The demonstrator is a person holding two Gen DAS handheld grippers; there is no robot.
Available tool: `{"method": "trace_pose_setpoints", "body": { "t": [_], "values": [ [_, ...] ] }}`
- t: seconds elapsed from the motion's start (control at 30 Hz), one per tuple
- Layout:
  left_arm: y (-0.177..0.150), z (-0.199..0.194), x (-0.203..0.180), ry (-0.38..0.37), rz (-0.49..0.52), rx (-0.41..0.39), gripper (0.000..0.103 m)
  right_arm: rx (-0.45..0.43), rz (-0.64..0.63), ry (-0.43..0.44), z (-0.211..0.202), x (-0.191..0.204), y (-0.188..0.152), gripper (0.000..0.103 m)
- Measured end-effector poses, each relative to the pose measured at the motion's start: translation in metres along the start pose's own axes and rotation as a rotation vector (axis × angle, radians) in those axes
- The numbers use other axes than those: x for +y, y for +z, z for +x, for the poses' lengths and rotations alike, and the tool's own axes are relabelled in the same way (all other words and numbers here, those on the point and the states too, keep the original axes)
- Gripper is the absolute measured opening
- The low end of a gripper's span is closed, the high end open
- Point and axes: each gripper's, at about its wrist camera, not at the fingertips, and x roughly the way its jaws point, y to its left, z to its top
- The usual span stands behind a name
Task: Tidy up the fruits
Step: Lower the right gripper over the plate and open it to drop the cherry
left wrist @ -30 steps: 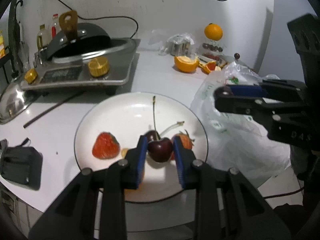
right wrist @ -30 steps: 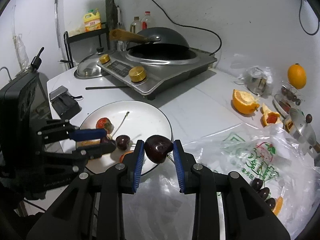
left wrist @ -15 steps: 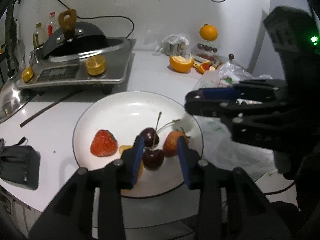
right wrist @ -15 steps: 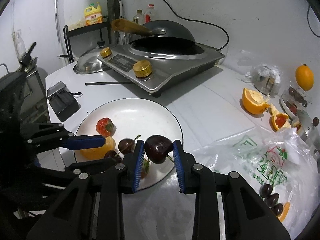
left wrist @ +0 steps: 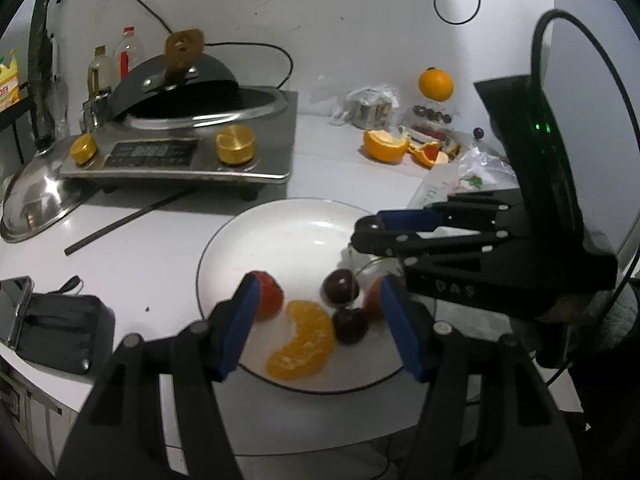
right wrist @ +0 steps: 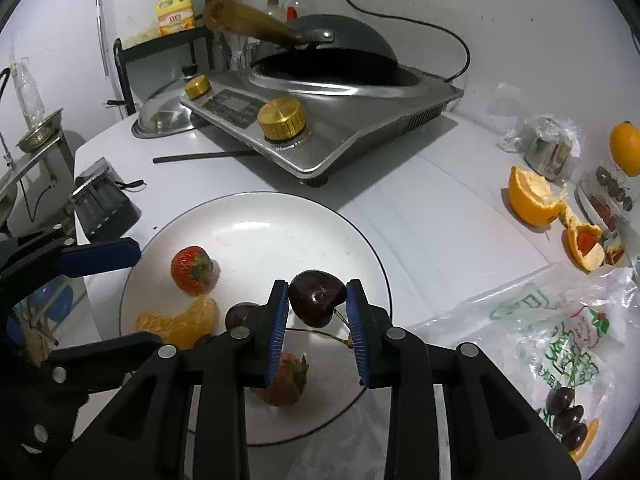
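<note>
Cherry (right wrist: 316,298) clenched in the right gripper (right wrist: 318,320) hangs over the plate (right wrist: 256,216), release seemingly next, while the left gripper (left wrist: 320,320), jaws just opened, holds nothing.

White plate (right wrist: 360,248): two strawberries (right wrist: 191,269), three cherries (left wrist: 340,289) (one held above), one orange segment (left wrist: 303,342).

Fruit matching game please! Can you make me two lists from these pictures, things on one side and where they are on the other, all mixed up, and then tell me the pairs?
Things:
1. dark cherry
2. strawberry
3. whole orange
4. black wok

Places:
A. on the silver cooker
B. lying on the white plate
C. pinched in the right gripper
D. at the back by the wall

Pairs: 1-C, 2-B, 3-D, 4-A
</note>
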Motion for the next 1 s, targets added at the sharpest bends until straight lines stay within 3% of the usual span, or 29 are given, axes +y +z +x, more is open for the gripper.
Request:
{"method": "trace_pose_setpoints", "body": {
  "t": [0.53,0.6,1.0],
  "values": [
    [-0.005,-0.002,0.006,0.019,-0.015,0.002,0.064,0.022,0.034,0.005,0.01,-0.002,0.001,0.035],
    [-0.005,-0.003,0.006,0.023,-0.014,-0.001,0.064,0.013,0.041,0.003,0.006,-0.004,0.001,0.039],
    [-0.002,-0.01,-0.011,0.019,-0.001,-0.011,0.066,-0.042,0.043,-0.016,-0.03,-0.01,-0.007,0.039]
  ]
}}
